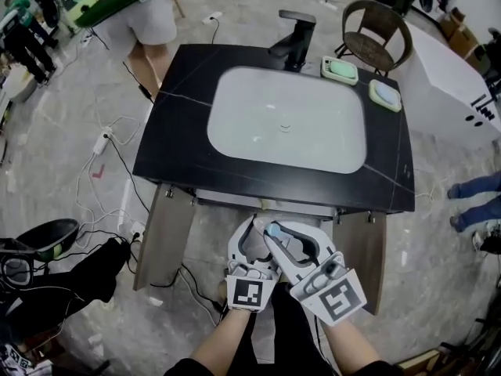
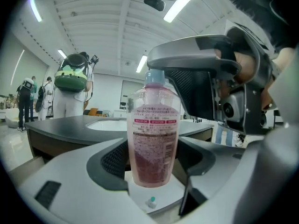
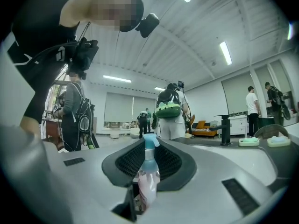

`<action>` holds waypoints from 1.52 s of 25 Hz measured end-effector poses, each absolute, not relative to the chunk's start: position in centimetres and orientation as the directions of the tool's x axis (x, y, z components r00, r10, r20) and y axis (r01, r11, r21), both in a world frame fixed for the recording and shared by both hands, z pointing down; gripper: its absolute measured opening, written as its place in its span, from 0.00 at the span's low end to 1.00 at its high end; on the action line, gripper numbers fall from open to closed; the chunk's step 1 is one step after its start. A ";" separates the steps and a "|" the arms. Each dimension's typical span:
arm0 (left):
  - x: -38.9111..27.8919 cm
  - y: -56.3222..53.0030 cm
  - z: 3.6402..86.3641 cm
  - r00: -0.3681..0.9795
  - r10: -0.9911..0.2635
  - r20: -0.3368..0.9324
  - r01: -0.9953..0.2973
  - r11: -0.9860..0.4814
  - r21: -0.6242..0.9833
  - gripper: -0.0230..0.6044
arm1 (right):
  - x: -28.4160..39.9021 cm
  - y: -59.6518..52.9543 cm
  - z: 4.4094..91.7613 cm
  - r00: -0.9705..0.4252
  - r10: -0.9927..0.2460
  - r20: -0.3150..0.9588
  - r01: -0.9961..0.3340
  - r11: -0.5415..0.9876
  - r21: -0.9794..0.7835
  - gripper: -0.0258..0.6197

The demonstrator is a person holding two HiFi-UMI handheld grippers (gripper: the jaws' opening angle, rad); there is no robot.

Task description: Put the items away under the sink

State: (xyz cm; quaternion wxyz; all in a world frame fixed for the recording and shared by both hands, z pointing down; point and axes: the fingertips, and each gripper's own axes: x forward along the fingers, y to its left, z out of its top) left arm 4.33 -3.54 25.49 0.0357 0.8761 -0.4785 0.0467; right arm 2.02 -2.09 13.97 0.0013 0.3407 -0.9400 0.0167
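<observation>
1. Okay, left gripper point(image 2: 152, 164): jaws set wide, clamped on the upright bottle point(image 2: 153, 141) across its broad width.
2. Right gripper point(image 3: 146, 174): jaws narrow, pinching the same bottle on its flat faces, crossing over the left gripper.
3. Bottle: clear, pink liquid, blue cap, held just before the sink's point(image 1: 235, 108) near edge, between two open doors point(image 1: 163, 237).
4. Faucet point(image 1: 296, 37) behind the sink, two soap dishes point(image 1: 340, 70) at its far right.
</observation>
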 end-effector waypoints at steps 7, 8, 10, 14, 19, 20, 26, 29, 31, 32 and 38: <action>0.2 -3.0 27.6 0.559 -0.816 0.149 -0.825 -0.565 0.004 0.55 | -2.2 -1.7 16.2 -0.762 -0.646 0.035 -0.647 0.761 -0.048 0.15; -0.2 -2.9 28.0 0.562 -0.812 0.154 -0.823 -0.569 0.004 0.55 | -2.6 -1.6 16.6 -0.760 -0.648 0.038 -0.649 0.759 -0.048 0.15; -1.0 -2.7 28.9 0.568 -0.806 0.166 -0.818 -0.575 0.009 0.55 | -3.4 -1.4 17.4 -0.756 -0.654 0.040 -0.655 0.754 -0.049 0.15; -2.2 -2.8 30.5 0.559 -0.807 0.189 -0.822 -0.570 -0.003 0.55 | -4.4 -1.5 18.8 -0.758 -0.651 0.032 -0.652 0.755 -0.071 0.15; -3.5 -2.7 33.1 0.510 -0.821 0.257 -0.849 -0.528 -0.001 0.55 | -5.3 -1.8 20.7 -0.798 -0.602 0.033 -0.602 0.793 -0.097 0.15; -3.8 -2.8 33.7 0.497 -0.826 0.268 -0.856 -0.517 -0.006 0.55 | -5.5 -2.0 21.1 -0.810 -0.586 0.031 -0.586 0.805 -0.096 0.15; -5.1 -4.4 36.8 0.438 -0.876 0.202 -0.893 -0.449 -0.009 0.55 | -7.0 -2.7 25.1 -0.854 -0.519 0.021 -0.519 0.851 -0.076 0.15; -5.3 -5.2 40.9 0.431 -0.877 0.212 -0.899 -0.438 0.015 0.55 | -7.3 -3.5 29.1 -0.863 -0.505 0.027 -0.506 0.861 -0.059 0.15; -5.5 -5.9 43.6 0.437 -0.876 0.204 -0.896 -0.444 0.014 0.55 | -7.5 -4.2 31.7 -0.861 -0.508 0.015 -0.508 0.859 -0.060 0.15; -5.5 -6.1 45.1 0.441 -0.873 0.209 -0.894 -0.448 0.019 0.55 | -7.6 -4.5 33.0 -0.861 -0.509 0.009 -0.509 0.859 -0.055 0.15; -6.4 -9.0 53.8 0.457 -0.869 0.189 -0.886 -0.463 0.010 0.55 | -8.7 -6.8 41.5 -0.861 -0.508 -0.020 -0.508 0.861 0.014 0.15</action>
